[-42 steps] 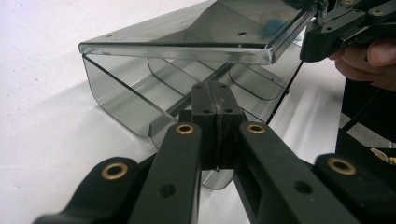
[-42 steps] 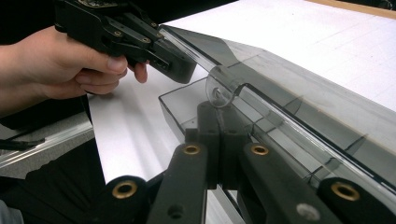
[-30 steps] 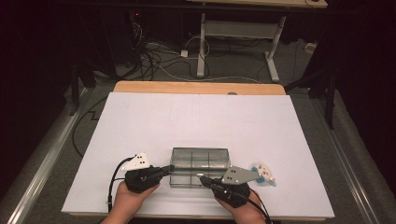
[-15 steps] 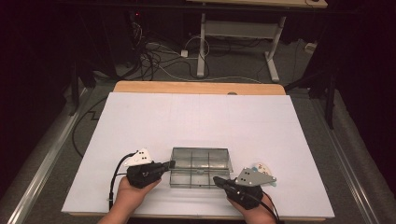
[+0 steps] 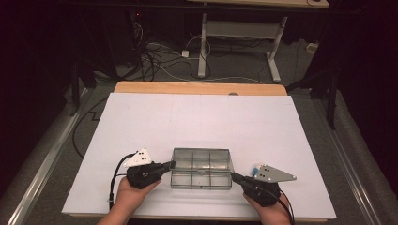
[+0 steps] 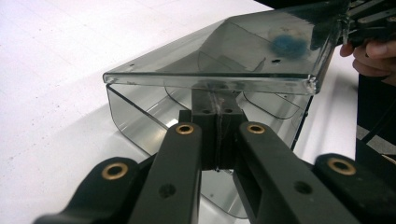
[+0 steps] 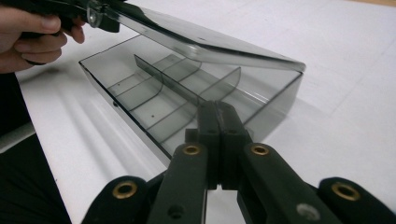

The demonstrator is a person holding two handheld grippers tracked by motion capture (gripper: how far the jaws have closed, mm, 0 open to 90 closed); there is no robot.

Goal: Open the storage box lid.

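A clear smoky plastic box (image 5: 202, 168) with inner dividers lies near the table's front edge. Its lid (image 6: 224, 51) is tilted up on the left gripper's side. My left gripper (image 5: 167, 165) is shut, and its tips (image 6: 217, 100) are tucked under the lid's raised edge. The same lid (image 7: 201, 39) slants over the compartments (image 7: 154, 102) in the right gripper view, with the left gripper (image 7: 109, 21) at its far edge. My right gripper (image 5: 233, 176) is shut, with nothing between its jaws. Its tips (image 7: 218, 107) sit just outside the box's wall at the right front corner.
The box rests on a white sheet (image 5: 202, 117) that covers a wooden table (image 5: 202, 87). The person's hands (image 5: 131, 194) come in at the front edge. Cables and a metal stand (image 5: 234, 33) lie on the dark floor beyond.
My right gripper has slid to the right, from the box's front right side to just off its right corner. The left gripper has stayed at the box's left edge.
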